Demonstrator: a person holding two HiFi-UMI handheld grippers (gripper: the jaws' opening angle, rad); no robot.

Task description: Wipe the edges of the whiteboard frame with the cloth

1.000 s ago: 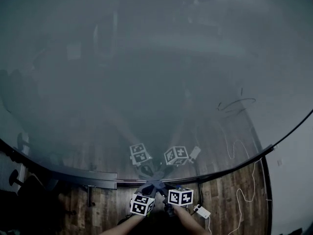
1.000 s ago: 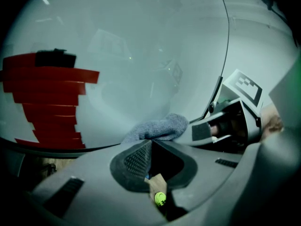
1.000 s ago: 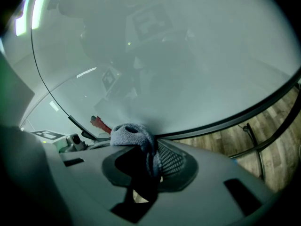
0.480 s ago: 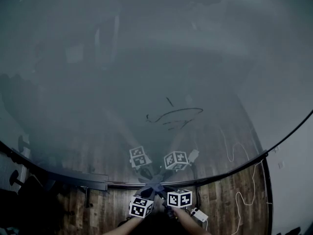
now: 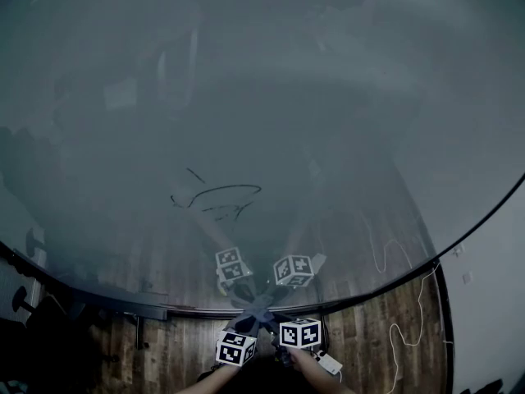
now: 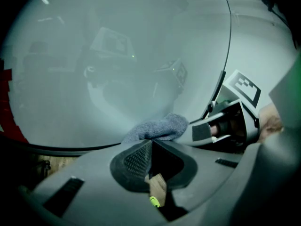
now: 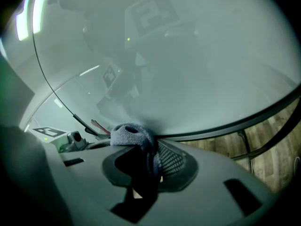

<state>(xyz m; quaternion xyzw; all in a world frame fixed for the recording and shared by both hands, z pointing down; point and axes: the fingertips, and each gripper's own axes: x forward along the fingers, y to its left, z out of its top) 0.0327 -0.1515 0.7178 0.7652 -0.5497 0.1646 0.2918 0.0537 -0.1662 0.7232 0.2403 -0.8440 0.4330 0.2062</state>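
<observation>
The whiteboard [image 5: 262, 97] fills the head view, and its dark bottom frame [image 5: 377, 286] curves across low in the picture. A grey cloth [image 5: 257, 310] lies bunched against that frame at the bottom centre. My left gripper [image 5: 249, 325] and right gripper [image 5: 276, 325] meet at it, side by side. In the left gripper view the cloth [image 6: 157, 128] sticks out past the left gripper [image 6: 150, 144], whose jaws are shut on it. In the right gripper view the cloth [image 7: 134, 134] hangs between the jaws of the right gripper [image 7: 151, 150], pressed to the frame [image 7: 225, 126].
Below the board is a wooden floor [image 5: 385, 351] with a white cable [image 5: 402, 335] and a small white box [image 5: 328, 364]. A dark stand bracket [image 5: 123, 306] sits under the frame at left. A dark scribble [image 5: 215, 197] shows on the board's surface.
The dark scribble has drifted from the right of the board to left of centre in the head view. Both grippers stay together on the cloth at the bottom frame.
</observation>
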